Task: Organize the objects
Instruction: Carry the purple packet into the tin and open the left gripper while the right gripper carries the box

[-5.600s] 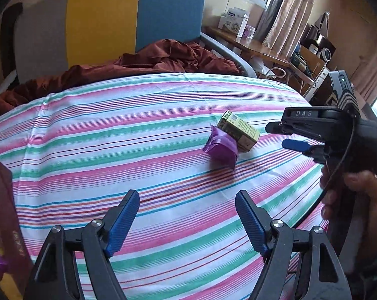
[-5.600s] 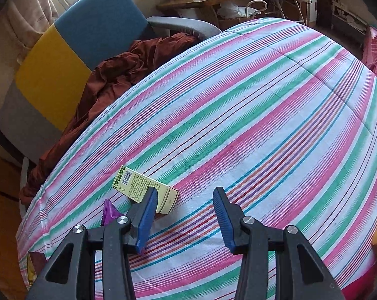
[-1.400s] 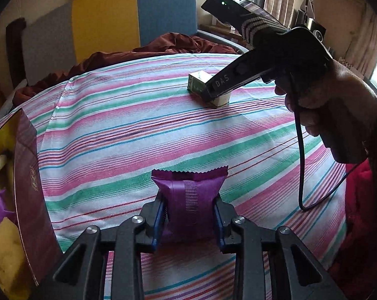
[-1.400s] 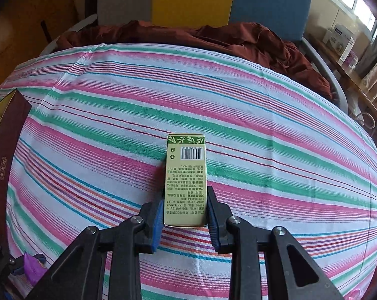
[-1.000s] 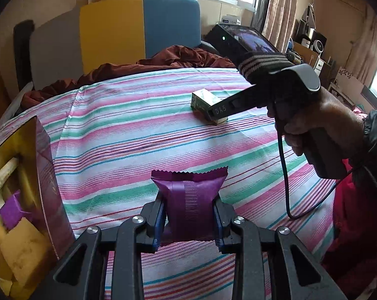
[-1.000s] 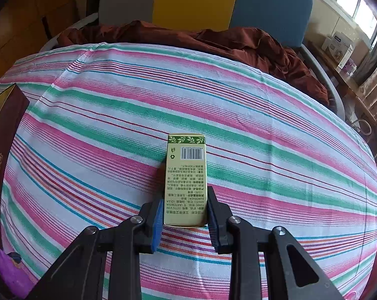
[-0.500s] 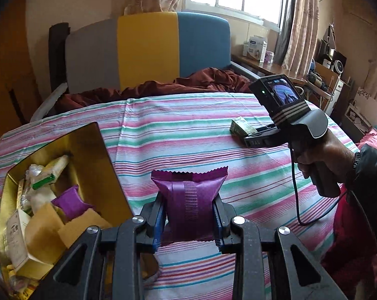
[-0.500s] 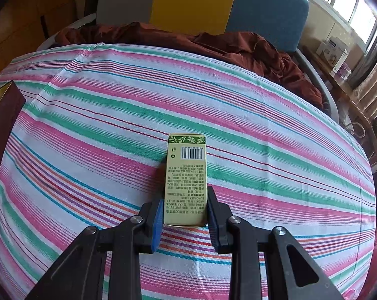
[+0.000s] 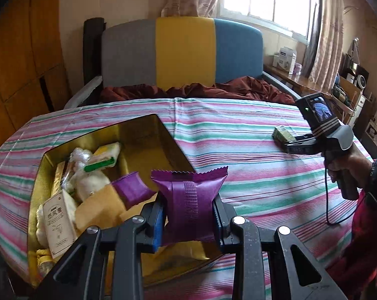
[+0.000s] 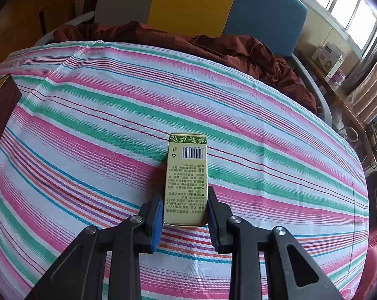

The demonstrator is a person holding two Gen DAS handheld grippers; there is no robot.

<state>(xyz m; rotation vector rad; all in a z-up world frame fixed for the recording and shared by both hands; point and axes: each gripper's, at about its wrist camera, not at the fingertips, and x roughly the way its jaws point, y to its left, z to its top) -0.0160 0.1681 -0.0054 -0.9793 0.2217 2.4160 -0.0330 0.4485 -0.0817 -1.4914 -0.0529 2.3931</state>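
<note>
Left tool (image 9: 188, 218) is pinching a purple pouch (image 9: 189, 203) mid-body, hanging over the gold box's (image 9: 163, 135) near corner. Pouch looks light, soft, crinkly; the middle grip is squashing it slightly. Right tool (image 10: 183, 213) is clamping the near end of a green carton (image 10: 187, 175) lying on the striped bed (image 10: 88, 125); stiff, light, flat sides suit the grip. Box is crowded on its left side, open room on its right. Bed around the carton is bare.
</note>
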